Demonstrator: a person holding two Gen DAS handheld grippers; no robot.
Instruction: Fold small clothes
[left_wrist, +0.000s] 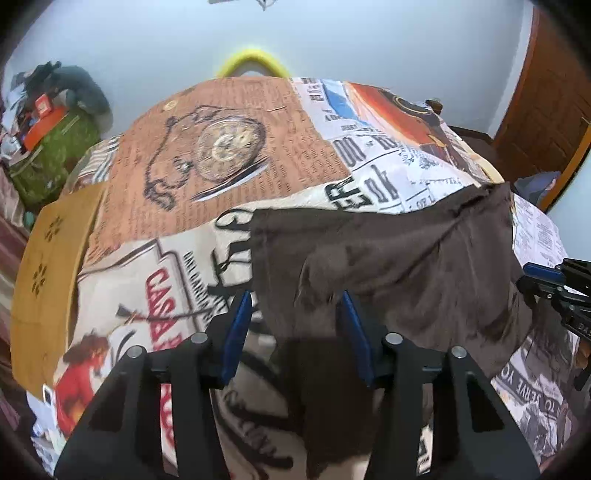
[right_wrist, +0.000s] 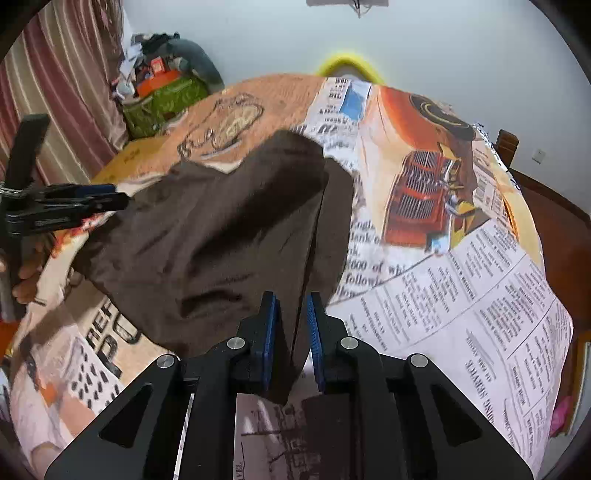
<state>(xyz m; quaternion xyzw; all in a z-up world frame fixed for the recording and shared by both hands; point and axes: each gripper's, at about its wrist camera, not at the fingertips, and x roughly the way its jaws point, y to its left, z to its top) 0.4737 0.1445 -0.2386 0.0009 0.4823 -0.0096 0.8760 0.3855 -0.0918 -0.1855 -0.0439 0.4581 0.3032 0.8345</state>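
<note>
While the brown garment (right_wrist: 221, 236) lies spread over the printed cloth (right_wrist: 461, 295) that covers the desk, it is gathered at its near edge toward both grippers, and that edge is what the coming fold seems to turn on. The right gripper (right_wrist: 291, 325) has its fingers (right_wrist: 269, 332) drawn close together with a fold of the brown fabric hanging between them, so it looks clamped on the garment's near right part. The left gripper (left_wrist: 295, 332) stands with its fingers (left_wrist: 238, 332) well apart; the fabric drapes down through the gap and lies against the right-hand blue pad, but I cannot see it pinched, so this one reads as open around the cloth and not gripping it. From the right wrist view the garment runs away and to the left, its long axis slanting from the right gripper toward the left gripper at the far left edge. The right gripper is thus the one in command of the cloth; by my judgement the left must close on its own corner before the near edge can be carried over to the far side.
</note>
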